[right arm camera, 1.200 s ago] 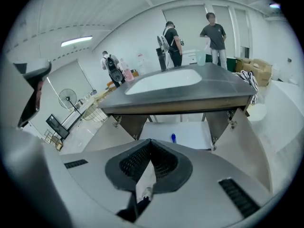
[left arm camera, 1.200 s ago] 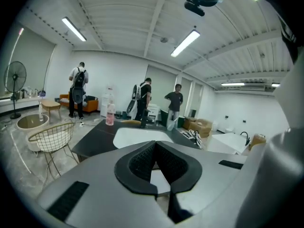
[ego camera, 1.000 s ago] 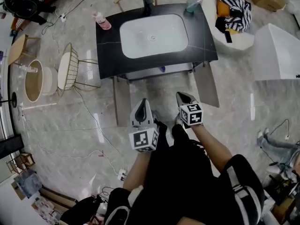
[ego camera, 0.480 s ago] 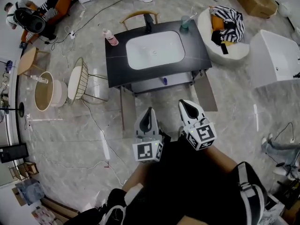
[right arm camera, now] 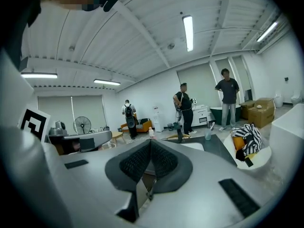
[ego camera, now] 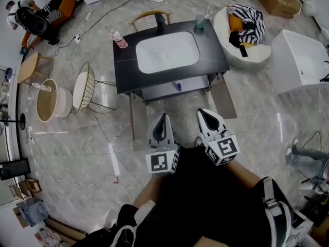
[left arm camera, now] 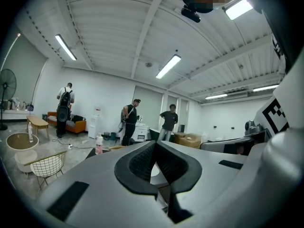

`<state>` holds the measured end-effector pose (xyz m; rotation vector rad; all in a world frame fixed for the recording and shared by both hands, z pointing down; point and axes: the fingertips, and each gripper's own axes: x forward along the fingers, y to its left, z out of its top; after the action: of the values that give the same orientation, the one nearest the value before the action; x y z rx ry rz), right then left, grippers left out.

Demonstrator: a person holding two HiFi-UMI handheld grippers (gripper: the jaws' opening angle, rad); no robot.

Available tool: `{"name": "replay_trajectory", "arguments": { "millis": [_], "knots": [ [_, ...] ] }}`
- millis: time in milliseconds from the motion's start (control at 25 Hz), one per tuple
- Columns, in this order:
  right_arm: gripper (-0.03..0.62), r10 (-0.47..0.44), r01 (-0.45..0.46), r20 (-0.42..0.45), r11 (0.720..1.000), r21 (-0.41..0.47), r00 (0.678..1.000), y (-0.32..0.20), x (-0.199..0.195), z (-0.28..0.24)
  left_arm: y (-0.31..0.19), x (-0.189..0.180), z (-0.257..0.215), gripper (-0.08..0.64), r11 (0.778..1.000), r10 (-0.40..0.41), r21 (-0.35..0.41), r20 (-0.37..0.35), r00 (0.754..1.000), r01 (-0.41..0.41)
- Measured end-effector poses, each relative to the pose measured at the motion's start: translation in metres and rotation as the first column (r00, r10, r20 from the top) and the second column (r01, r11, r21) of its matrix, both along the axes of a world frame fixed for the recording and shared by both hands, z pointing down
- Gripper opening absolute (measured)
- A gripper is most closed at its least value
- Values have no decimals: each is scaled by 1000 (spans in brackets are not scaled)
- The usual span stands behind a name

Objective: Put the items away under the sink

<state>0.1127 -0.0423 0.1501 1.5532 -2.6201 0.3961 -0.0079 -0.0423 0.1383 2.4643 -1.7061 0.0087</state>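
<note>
Our left gripper (left arm camera: pixel 155 142) and right gripper (right arm camera: pixel 150 141) are pinched shut, empty (ribbed black pads meeting). The pink bottle (ego camera: pixel 117 38) and cup (ego camera: pixel 199 22) stand on the glossy black counter (ego camera: pixel 123 68), flanking the rounded white sink (ego camera: pixel 167 53).

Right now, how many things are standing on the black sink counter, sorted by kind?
Pink bottle: 1
Cup: 1
Black faucet: 1
Total: 3

Grey left gripper (ego camera: pixel 163 118) and right gripper (ego camera: pixel 203 113), black ribbed pads (left arm camera: pixel 142 163), marker cubes (ego camera: pixel 160 162); black, seemingly white-striped clothes (ego camera: pixel 205 199)
</note>
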Motion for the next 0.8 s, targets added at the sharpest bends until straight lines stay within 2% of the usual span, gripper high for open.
{"name": "replay_trajectory", "arguments": {
  "millis": [800],
  "knots": [
    [11,-21,21,0,1000,18,1000,-2,3,-2,0,2,-5,15,1000,-15,19,12,1000,15]
  ]
}}
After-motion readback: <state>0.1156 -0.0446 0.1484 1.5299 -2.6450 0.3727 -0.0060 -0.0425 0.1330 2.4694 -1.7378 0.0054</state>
